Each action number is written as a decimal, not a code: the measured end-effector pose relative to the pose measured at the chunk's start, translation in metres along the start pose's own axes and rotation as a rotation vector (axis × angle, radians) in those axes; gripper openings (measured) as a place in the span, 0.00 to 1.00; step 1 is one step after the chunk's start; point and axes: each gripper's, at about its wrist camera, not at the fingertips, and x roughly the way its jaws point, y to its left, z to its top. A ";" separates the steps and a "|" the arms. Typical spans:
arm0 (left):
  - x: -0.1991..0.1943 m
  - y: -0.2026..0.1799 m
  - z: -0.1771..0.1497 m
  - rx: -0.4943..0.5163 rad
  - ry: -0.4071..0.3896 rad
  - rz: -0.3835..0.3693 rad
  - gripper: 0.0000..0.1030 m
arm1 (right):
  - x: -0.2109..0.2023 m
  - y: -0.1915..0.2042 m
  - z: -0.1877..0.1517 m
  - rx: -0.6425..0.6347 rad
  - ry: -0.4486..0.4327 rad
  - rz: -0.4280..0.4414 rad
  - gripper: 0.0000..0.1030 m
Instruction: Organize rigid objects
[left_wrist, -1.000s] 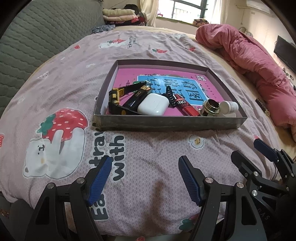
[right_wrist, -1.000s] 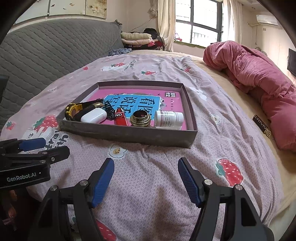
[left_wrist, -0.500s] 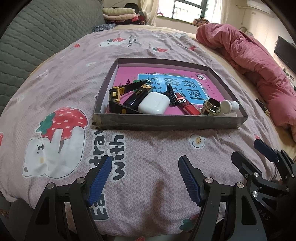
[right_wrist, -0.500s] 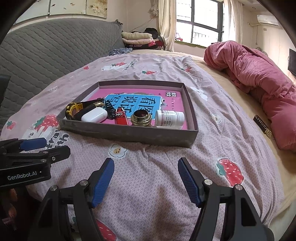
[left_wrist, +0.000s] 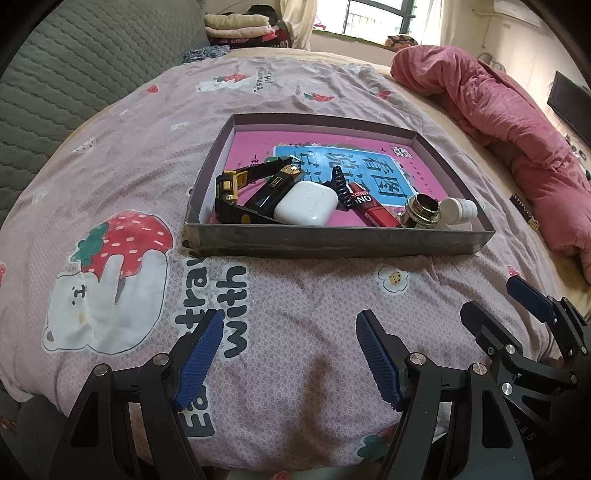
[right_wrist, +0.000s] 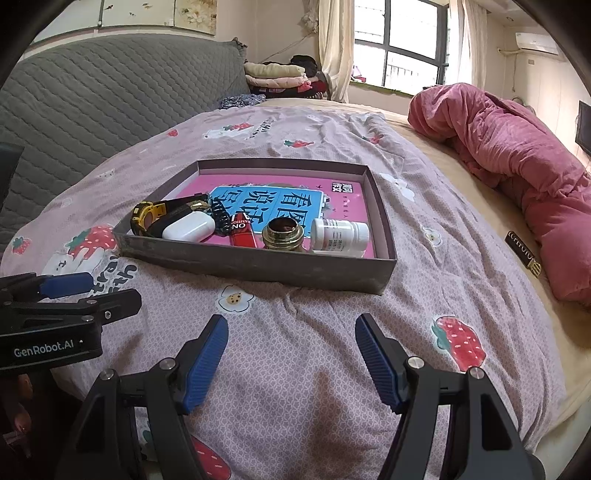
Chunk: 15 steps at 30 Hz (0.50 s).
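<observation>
Already the small rigid items sit bunched along the near wall of the tray (left_wrist: 332, 243) on the bed (left_wrist: 295, 314). Both the left gripper (left_wrist: 290, 354) and the right gripper (right_wrist: 291, 356) hover short of it, jaws wide and empty; this fits either sorting about to start or just finished.

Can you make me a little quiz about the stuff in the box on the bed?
1. True or false: the white earbud case lies inside the grey box.
2. Which thing lies nearest the box's right wall? A: white pill bottle. B: yellow-and-black watch. C: red tube.
3. Fill in: the jaws of the left gripper and the right gripper are both ____.

Key: 1 true; 2 A; 3 open.
</observation>
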 end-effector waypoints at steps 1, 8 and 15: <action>0.000 0.000 0.000 0.000 -0.001 0.001 0.73 | 0.000 0.000 0.000 -0.001 0.001 0.000 0.69; 0.002 0.001 0.000 -0.002 0.004 0.005 0.73 | 0.001 -0.001 -0.001 0.002 0.005 0.000 0.69; 0.005 0.002 0.000 -0.002 0.010 0.027 0.73 | 0.003 -0.003 -0.001 0.005 0.012 -0.006 0.69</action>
